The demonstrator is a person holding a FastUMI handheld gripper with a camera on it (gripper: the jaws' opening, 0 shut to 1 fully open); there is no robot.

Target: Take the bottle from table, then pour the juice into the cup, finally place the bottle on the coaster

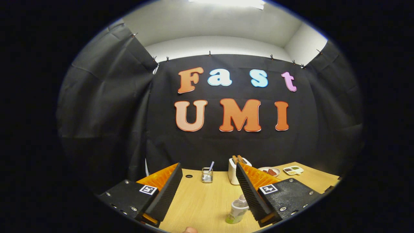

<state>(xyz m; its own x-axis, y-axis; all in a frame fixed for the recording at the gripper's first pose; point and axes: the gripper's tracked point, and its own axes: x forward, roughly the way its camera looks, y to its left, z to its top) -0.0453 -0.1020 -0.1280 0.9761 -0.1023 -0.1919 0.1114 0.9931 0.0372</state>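
Gripper view has the claw (207,191) spread wide and empty above the bench (200,200). A small juice bottle (237,210) stands low between the fingers, close against the right one and not clamped. Judged, the first step, taking the bottle, is in hand: next the claw must drop, centre on the bottle, then close. Beyond the fingers stand a glass cup with a straw (207,174) and a toaster (233,171).

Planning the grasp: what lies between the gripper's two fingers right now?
Gripper view: bare table mostly; the bottle stands beside the right finger, gripper open.
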